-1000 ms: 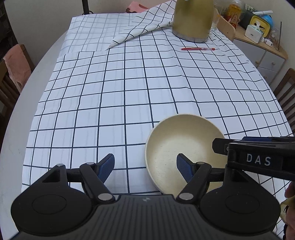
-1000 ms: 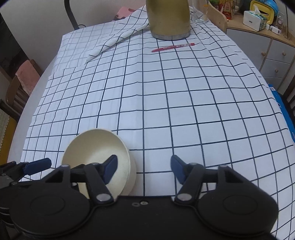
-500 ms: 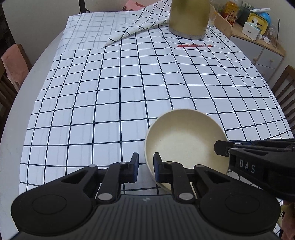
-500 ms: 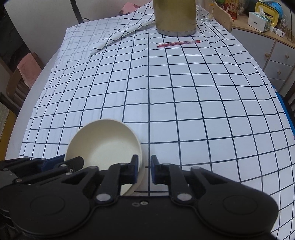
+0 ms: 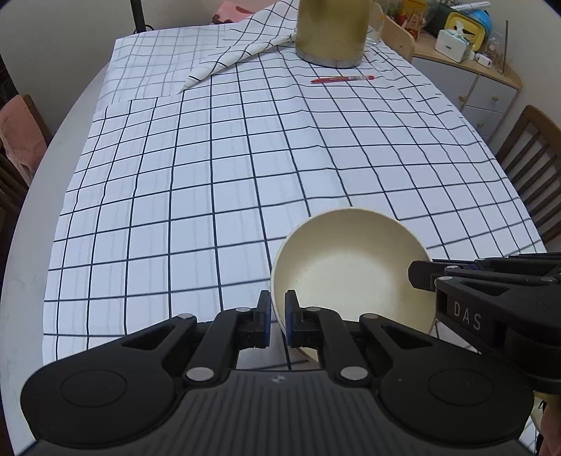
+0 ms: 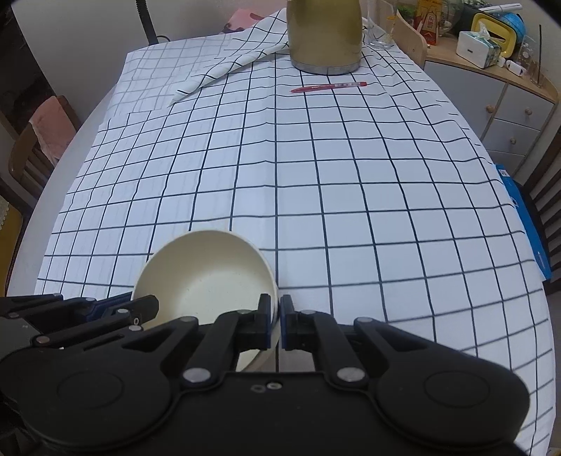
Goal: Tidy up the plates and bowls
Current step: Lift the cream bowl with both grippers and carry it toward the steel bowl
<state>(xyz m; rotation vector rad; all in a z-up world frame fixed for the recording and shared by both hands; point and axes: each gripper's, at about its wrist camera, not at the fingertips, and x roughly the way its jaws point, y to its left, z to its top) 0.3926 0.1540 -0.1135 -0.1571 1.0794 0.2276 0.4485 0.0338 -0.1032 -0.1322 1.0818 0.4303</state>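
A cream bowl (image 5: 350, 273) (image 6: 207, 277) sits tilted just above the checked tablecloth (image 5: 210, 175), near the table's front edge. My left gripper (image 5: 277, 305) has the bowl's left rim between its blue pads, and its jaws are closing on that rim. My right gripper (image 6: 279, 308) grips the opposite, right rim, its jaws closing tight. Each gripper also shows in the other's view: the right gripper (image 5: 420, 277) from the side, the left gripper (image 6: 150, 303) at lower left. The bowl holds nothing.
A gold kettle (image 5: 329, 31) stands at the far end with a red pen (image 5: 342, 79) in front of it. A folded-over cloth corner (image 5: 228, 59) lies at the back left. Wooden chairs (image 5: 529, 158) flank the table, and a cabinet (image 6: 505, 105) stands at the right.
Both grippers went from wide open to closed on opposite sides of the bowl's rim. The bowl has tipped and come slightly up and forward with them.
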